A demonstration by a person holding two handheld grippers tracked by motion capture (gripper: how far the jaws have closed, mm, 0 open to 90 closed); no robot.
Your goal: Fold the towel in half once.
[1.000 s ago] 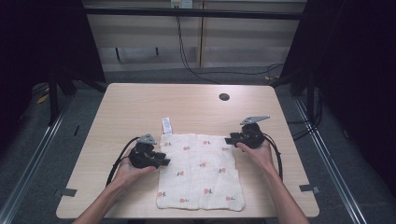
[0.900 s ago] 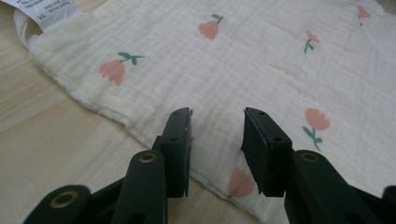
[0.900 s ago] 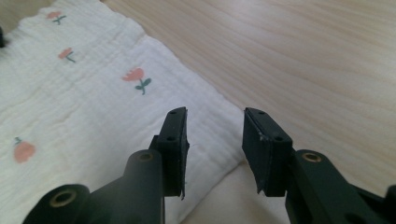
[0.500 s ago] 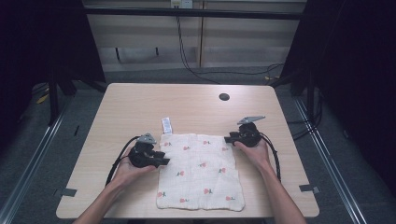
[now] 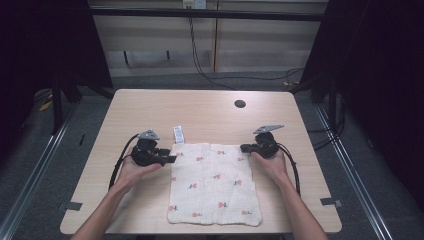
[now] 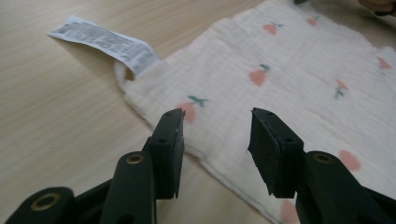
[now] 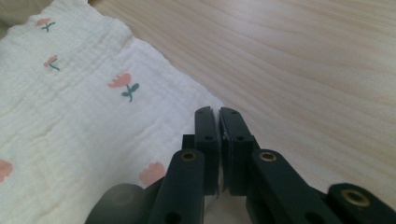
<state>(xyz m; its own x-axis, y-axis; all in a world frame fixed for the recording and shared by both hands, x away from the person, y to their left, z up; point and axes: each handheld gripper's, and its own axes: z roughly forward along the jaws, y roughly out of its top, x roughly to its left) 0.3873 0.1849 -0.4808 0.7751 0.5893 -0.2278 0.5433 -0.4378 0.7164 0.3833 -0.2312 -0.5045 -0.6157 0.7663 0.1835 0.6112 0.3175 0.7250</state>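
- The cloth (image 5: pixel 215 182) lies flat on the tabletop (image 5: pixel 210 112), its far corners at the two grippers.
- Right gripper (image 7: pixel 217 119): jaws have just been closing and now pinch the cloth's far right corner, or so it looks.
- Left gripper (image 6: pixel 217 140): jaws have just been opening, half wide over the far left corner beside the label (image 6: pixel 105 39), nothing gripped.
- Best advice: settle those left jaws lower, bite the hem fully, then lift both corners evenly.

cloth (image 5: pixel 214 182): cream white, scattered pink flowers with green stems
care tag (image 5: pixel 178 134), at the cloth's far left corner: white with grey print
table (image 5: pixel 200 112): pale wood grain
round hole (image 5: pixel 240 104), beyond the cloth: dark
left gripper (image 6: pixel 217 140): black
right gripper (image 7: pixel 218 135): black
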